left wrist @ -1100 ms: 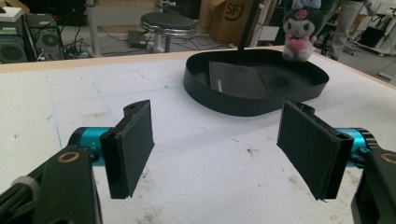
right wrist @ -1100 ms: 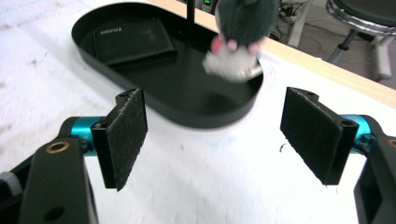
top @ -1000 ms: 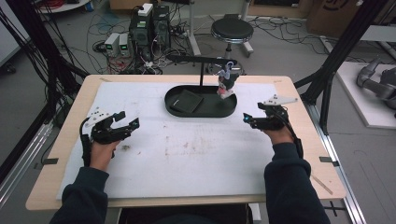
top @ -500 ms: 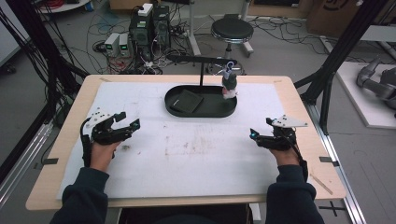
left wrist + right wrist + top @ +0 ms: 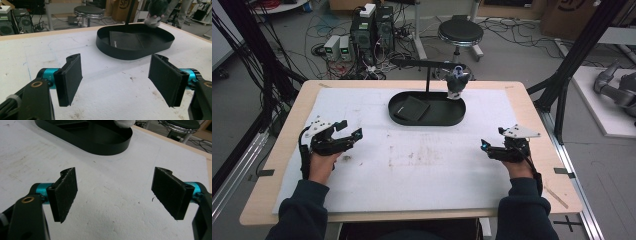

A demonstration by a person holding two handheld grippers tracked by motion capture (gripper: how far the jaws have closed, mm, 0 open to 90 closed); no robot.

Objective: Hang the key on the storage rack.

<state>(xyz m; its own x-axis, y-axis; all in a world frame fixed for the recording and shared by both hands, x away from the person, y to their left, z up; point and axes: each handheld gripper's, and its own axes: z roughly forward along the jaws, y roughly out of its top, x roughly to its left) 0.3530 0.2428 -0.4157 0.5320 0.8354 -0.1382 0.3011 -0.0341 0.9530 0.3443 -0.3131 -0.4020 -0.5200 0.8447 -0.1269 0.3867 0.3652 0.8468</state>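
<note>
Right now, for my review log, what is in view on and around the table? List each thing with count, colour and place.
Tray: one, black oval, far centre of table.
Flat pad: one, black, inside tray, left part.
Stand: one, black post with arm, rising at the tray's far edge.
Small object: one, grey and white, under the stand's arm at tray's right end.
Mat: one, white, covering table.
Stool: one, black, floor behind table.
Left gripper: black, open, near left of mat.
Right gripper: black, open, near right.
</note>
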